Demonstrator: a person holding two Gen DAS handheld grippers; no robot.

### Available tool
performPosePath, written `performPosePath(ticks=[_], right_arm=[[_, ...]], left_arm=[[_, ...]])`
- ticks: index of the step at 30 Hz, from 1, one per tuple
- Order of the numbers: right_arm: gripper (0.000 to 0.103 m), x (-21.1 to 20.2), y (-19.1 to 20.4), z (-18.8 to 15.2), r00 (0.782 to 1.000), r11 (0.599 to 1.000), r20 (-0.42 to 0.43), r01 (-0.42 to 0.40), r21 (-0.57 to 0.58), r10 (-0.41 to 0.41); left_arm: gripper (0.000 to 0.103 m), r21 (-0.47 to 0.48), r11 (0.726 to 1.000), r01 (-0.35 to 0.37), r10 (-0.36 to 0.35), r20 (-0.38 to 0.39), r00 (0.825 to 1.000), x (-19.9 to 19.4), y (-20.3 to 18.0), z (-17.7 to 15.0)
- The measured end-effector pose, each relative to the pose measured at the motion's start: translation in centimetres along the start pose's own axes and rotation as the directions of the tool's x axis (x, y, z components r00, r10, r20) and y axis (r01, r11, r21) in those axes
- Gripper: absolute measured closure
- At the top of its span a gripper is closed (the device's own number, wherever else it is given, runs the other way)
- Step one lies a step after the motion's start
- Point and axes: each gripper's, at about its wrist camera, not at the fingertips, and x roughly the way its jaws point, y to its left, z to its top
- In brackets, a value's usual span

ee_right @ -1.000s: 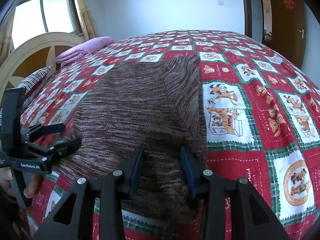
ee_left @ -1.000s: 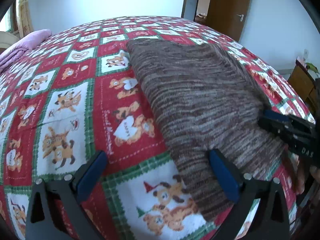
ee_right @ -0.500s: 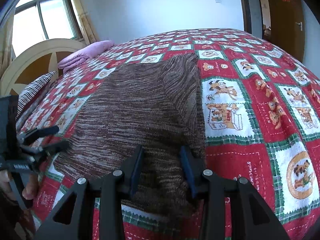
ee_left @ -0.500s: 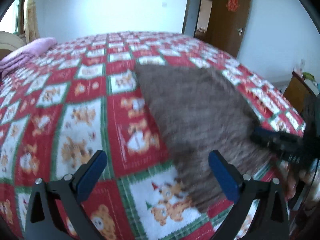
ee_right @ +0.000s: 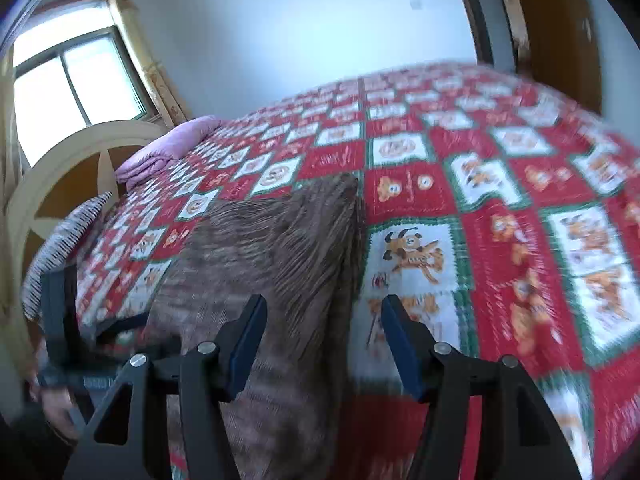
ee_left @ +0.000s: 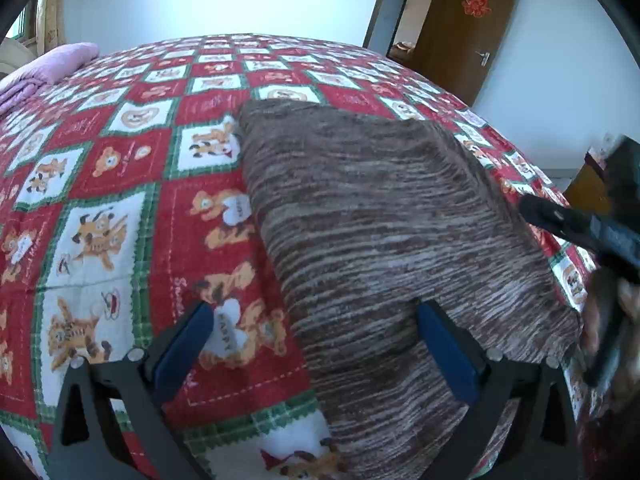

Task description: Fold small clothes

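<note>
A brown striped knit garment (ee_left: 380,232) lies folded flat on the red teddy-bear bedspread (ee_left: 120,184). My left gripper (ee_left: 316,348) is open, low over the garment's near left edge, one finger over the bedspread and one over the knit. My right gripper (ee_right: 324,344) is open and empty above the garment's (ee_right: 272,264) near right edge; this view is blurred. The right gripper also shows at the right of the left wrist view (ee_left: 576,228). The left gripper shows at the left of the right wrist view (ee_right: 84,340).
A pink folded blanket (ee_left: 44,68) lies at the far left of the bed. A wooden headboard (ee_right: 68,184) and window (ee_right: 76,88) stand on the left side. A brown door (ee_left: 460,28) is open at the far right. A striped pillow (ee_right: 68,240) lies by the headboard.
My right gripper has opened, let go of the garment's edge and swung to the right. My left gripper has moved forward and lower over the garment's left edge.
</note>
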Motion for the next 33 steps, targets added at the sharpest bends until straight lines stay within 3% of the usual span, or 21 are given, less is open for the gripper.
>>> performPosePath(ticks=[5, 8, 17, 24, 28, 33], right_arm=[[0.042, 4.0, -3.2, 2.1, 0.994, 0.989, -0.062, -0.082, 0.121, 0.09], [0.042, 5.2, -4.1, 2.9, 0.991, 0.98, -0.051, -0.112, 0.165, 0.122], [0.042, 8.0, -3.7, 4.9, 0.988, 0.981, -0.063, -0.134, 0.142, 0.144], [0.042, 9.5, -3.9, 6.0, 0.977, 0.966, -0.054, -0.196, 0.167, 0.208], [0.043, 9.5, -4.0, 5.8, 0.96, 0.949, -0.042, -0.266, 0.171, 0.277], [0.054, 10.0, -3.5, 5.5, 0.958, 0.952, -0.068, -0.265, 0.155, 0.278]], left_arm=[[0.0, 0.013, 1.0, -0.009, 0.009, 0.006, 1.0, 0.0, -0.4, -0.2], [0.0, 0.009, 1.0, -0.004, 0.003, 0.006, 1.0, 0.1, -0.3, -0.2], [0.0, 0.006, 1.0, 0.005, -0.005, 0.008, 1.0, 0.3, -0.1, 0.1], [0.0, 0.007, 1.0, 0.011, -0.012, 0.011, 1.0, 0.3, -0.2, 0.0], [0.0, 0.012, 1.0, 0.021, -0.021, 0.017, 1.0, 0.1, -0.3, -0.1], [0.003, 0.029, 0.999, 0.04, -0.041, 0.019, 0.999, 0.0, -0.6, -0.1]])
